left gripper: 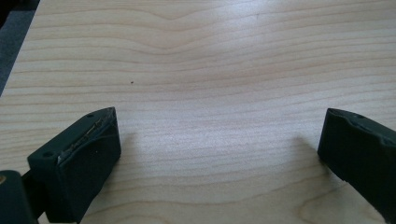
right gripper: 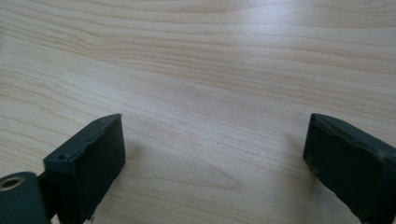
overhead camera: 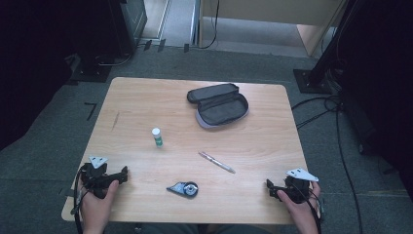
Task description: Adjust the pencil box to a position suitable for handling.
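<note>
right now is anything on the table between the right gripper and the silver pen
Nothing visible. The right gripper rests open at the near right edge, and bare wooden table runs from it to the slim silver pen. The blue-grey correction tape dispenser lies off to the left.

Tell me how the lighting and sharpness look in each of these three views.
High view: dim and soft, the surroundings nearly black, the light wooden table evenly lit, the open dark grey zip pencil case readable. Left gripper view: glare whitens the wood at top right; the black left gripper casts soft shadows. Right gripper view: similar pale glare at top, the black right gripper slightly blurred.
</note>
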Demonstrator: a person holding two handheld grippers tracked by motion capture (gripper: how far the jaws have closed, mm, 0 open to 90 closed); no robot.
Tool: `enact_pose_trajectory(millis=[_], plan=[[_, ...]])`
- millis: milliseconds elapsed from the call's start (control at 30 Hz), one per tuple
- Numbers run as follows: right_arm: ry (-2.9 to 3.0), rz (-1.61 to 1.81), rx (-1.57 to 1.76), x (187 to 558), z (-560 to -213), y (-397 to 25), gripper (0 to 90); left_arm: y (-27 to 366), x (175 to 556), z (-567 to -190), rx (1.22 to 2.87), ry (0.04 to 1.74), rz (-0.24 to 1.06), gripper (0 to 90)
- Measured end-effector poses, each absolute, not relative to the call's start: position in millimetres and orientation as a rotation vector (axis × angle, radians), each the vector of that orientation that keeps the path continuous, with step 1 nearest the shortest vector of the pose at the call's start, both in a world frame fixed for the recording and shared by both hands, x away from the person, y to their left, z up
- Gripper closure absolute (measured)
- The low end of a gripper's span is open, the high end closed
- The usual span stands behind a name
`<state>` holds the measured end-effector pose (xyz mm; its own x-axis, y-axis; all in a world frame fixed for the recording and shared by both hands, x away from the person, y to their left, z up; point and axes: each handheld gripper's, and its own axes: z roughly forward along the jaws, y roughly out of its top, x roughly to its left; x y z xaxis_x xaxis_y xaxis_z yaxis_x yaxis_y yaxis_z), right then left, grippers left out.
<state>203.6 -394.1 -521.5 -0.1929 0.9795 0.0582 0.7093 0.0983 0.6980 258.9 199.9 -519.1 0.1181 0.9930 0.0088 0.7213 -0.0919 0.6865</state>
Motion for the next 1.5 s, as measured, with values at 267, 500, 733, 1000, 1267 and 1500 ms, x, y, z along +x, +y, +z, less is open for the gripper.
enact_pose_trajectory(millis=[267,500,733,1000,1267,1500], plan=[[1.877,0.959,1.62,214,-488,-391,14.5,199,258,-519,1.877,1.647,0.662,0.0],[1.866,1.031,1.536,242,-442,-379,16.1,199,258,-519,1.88,1.644,0.662,0.0],[1.894,1.061,1.513,263,-422,-366,18.2,199,257,-519,1.892,1.635,0.659,0.0],[1.887,1.077,1.503,289,-411,-352,26.2,198,257,-519,1.892,1.631,0.658,0.0],[1.917,1.107,1.48,318,-403,-341,35.1,198,257,-519,1.896,1.626,0.655,0.0],[1.947,1.091,1.434,338,-401,-332,36.0,198,257,-519,1.902,1.617,0.652,0.0]])
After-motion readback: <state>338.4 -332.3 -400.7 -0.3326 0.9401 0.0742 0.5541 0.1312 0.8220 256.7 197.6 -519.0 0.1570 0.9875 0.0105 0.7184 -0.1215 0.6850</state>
